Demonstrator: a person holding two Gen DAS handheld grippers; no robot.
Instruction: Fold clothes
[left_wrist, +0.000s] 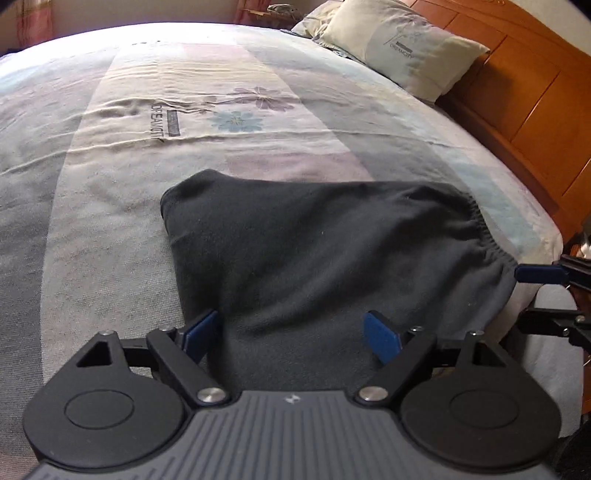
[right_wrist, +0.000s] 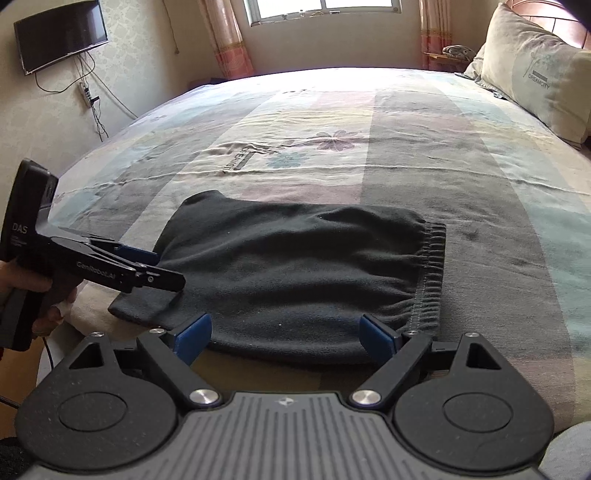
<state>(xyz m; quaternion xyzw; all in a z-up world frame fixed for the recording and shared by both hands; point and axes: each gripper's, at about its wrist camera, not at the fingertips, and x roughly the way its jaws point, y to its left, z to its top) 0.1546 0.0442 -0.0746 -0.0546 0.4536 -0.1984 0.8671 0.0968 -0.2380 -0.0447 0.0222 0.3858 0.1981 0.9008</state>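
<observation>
Dark folded garment (right_wrist: 295, 273) lies flat on bed (right_wrist: 480, 177), just ahead of both tongs, elastic waistband (right_wrist: 430, 273) at its right end. Left tongs (left_wrist: 291, 334) hover above garment's near left part, blue pads (left_wrist: 380, 336) wide apart, nothing clamped. Right tongs (right_wrist: 284, 338) sit at garment's near edge beside waistband, pads spread, cloth between them but ungripped. Person's hand (right_wrist: 22, 291) grips left tool. Pillow (left_wrist: 402, 48) far beyond tongs, against wooden headboard (left_wrist: 517, 92).

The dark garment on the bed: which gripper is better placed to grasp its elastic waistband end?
Probably the right gripper: its open jaws hang at the dark garment's near edge beside the waistband. The left gripper sits open over the opposite end.
</observation>
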